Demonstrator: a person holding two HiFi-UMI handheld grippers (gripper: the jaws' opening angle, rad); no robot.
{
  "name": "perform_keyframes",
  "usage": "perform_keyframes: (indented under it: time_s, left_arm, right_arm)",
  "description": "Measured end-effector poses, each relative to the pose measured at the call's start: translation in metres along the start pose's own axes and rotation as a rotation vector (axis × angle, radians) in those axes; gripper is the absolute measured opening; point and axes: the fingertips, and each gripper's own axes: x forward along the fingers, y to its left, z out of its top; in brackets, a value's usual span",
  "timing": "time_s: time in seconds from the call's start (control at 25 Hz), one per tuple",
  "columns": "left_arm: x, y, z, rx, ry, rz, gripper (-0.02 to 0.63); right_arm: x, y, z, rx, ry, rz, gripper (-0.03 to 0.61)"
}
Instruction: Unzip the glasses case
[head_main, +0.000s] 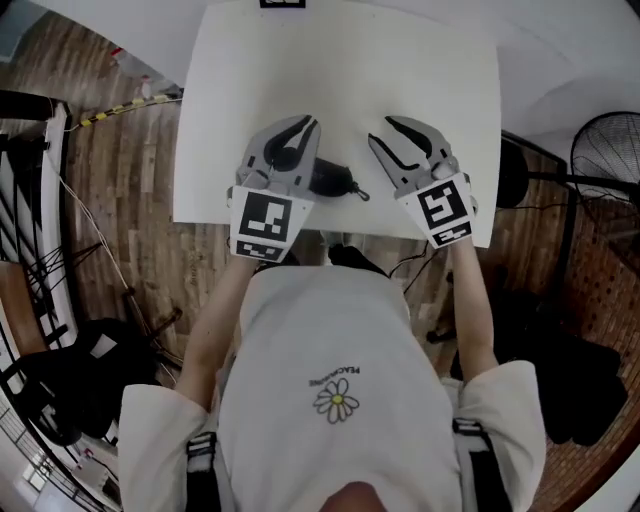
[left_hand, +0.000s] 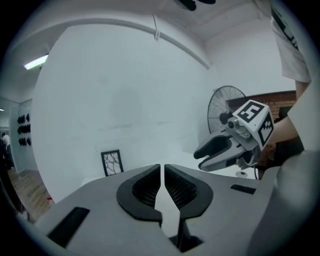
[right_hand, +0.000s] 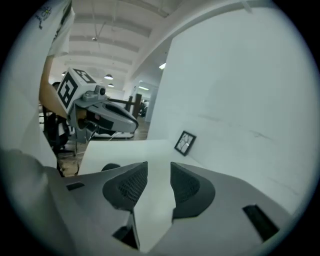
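Table (head_main: 350, 80), case (head_main: 332, 178) half under left tool (head_main: 303, 124)

It looked like a lab or recording room rather than a home — a plain white desk (head_main: 230, 120) stood on a wood-plank floor (head_main: 125, 190) before a bare white wall (left_hand: 125, 90), with a square marker card (left_hand: 111, 162) at the desk's far edge. Loose cables (head_main: 88, 222) trailed over the floor, a pedestal fan (head_main: 607, 150) stood off the desk's right edge, and a strip light (left_hand: 36, 62) glowed overhead.

White table (head_main: 350, 80) on a brown wood plank floor (head_main: 120, 190), plain white wall (left_hand: 115, 90) behind it, standing fan (head_main: 608, 150) off to the right, strip light (left_hand: 36, 62) glowing overhead.
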Motion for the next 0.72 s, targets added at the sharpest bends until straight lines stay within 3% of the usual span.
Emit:
perform_keyframes:
  time_s: [0.2,0.36,0.56,0.72]
  left_arm:
    - [-0.006,0.044,0.079,-0.024,-0.222,0.068,0.015]
    - [-0.025,0.067,0.121,-0.053,-0.399,0.144,0.014]
    - [-0.052,0.076,0.125,-0.084,-0.468,0.115,0.014]
    - [-0.067,0.08,0.117,-0.051,-0.471,0.101,0.014]
  right_arm:
    - [-0.033,-0.037,0.084,0.046,-0.192,-0.277,0.126]
    - [-0.061,-0.048,0.119,0.187,-0.31,-0.471,0.123]
    - [-0.079,-0.039,0.135,0.193,-0.368,-0.639,0.05]
    - [-0.078,-0.023,0.136,0.212,-0.336,-0.655,0.008]
